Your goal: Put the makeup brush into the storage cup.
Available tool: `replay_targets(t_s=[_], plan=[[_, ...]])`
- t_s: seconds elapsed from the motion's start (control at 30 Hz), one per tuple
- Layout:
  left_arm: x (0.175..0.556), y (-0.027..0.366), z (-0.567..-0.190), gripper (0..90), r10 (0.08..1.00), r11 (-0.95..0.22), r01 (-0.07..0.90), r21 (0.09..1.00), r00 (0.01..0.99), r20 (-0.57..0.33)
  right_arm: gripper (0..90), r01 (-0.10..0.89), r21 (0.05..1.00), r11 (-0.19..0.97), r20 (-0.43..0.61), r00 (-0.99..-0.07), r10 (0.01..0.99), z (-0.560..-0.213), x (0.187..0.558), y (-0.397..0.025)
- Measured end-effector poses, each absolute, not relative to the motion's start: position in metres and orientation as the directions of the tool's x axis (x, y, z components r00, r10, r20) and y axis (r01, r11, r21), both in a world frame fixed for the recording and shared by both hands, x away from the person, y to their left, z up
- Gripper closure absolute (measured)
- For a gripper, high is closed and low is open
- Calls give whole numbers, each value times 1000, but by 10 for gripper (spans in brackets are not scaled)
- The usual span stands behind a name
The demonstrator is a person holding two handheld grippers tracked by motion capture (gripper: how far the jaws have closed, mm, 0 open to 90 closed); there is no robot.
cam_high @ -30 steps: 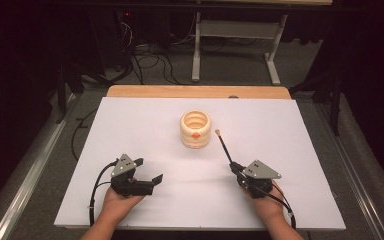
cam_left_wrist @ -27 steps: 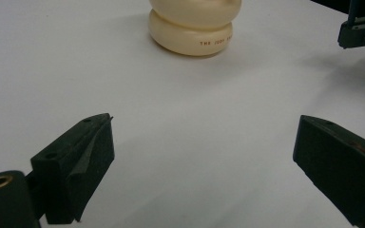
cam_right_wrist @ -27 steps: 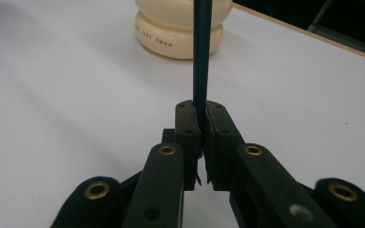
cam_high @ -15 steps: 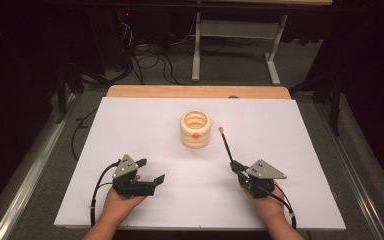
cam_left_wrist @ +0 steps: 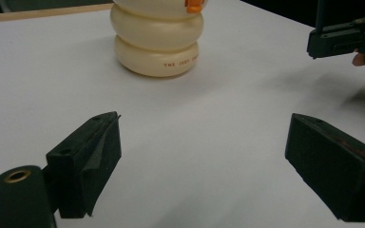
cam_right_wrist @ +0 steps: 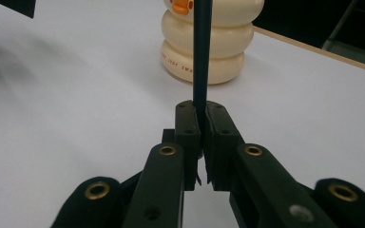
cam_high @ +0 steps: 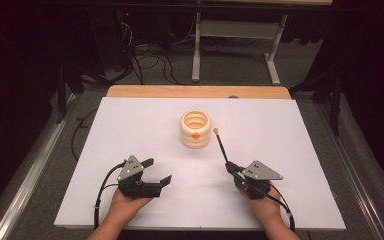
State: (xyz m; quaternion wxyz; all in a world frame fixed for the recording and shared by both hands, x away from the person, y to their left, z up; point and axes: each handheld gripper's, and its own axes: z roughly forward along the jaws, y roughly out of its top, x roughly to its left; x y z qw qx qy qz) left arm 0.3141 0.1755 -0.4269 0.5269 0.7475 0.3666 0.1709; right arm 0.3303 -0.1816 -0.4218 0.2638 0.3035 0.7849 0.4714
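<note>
A cream ribbed holder (cam_high: 195, 129) with an orange mark stands upright at the middle of the white table (cam_high: 130, 125). My right gripper (cam_high: 232, 168) is shut on a thin dark stick (cam_high: 222, 148), whose pale tip rises close to the holder's right side. In the right gripper view, the stick (cam_right_wrist: 200, 52) stands up from between the closed jaws of my right gripper (cam_right_wrist: 202, 118), in front of the holder (cam_right_wrist: 218, 52). My left gripper (cam_high: 158, 170) rests open at the front left, holding nothing. Its view shows the holder (cam_left_wrist: 156, 42) ahead of the spread jaws of my left gripper (cam_left_wrist: 209, 161).
A wooden strip (cam_high: 195, 91) runs along the table's far edge. Beyond it are a metal stand (cam_high: 235, 35) and cables on the floor. The right gripper's black body (cam_left_wrist: 347, 33) shows at the upper right of the left gripper view.
The stick's pale tip has swung slightly left, nearer the holder. The left gripper has stayed where it was, still open.
</note>
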Motion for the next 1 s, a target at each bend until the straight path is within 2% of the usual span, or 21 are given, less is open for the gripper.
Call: replay_targets(t_s=[0.27, 0.6, 0.83, 1.0], plan=[[313, 158, -423, 95, 703, -178, 358, 917, 698, -136, 878, 218, 899, 380, -135, -687, 714, -421, 327, -173], [315, 142, -415, 85, 683, -234, 333, 913, 725, -89, 877, 206, 900, 384, -142, -694, 706, -420, 325, -165], [323, 136, -407, 86, 695, -227, 320, 920, 715, -77, 878, 197, 898, 393, -155, -695, 702, -420, 324, -164], [330, 126, -409, 87, 693, -204, 333, 921, 713, -104, 878, 192, 897, 397, -162, -695, 700, -420, 325, -164]])
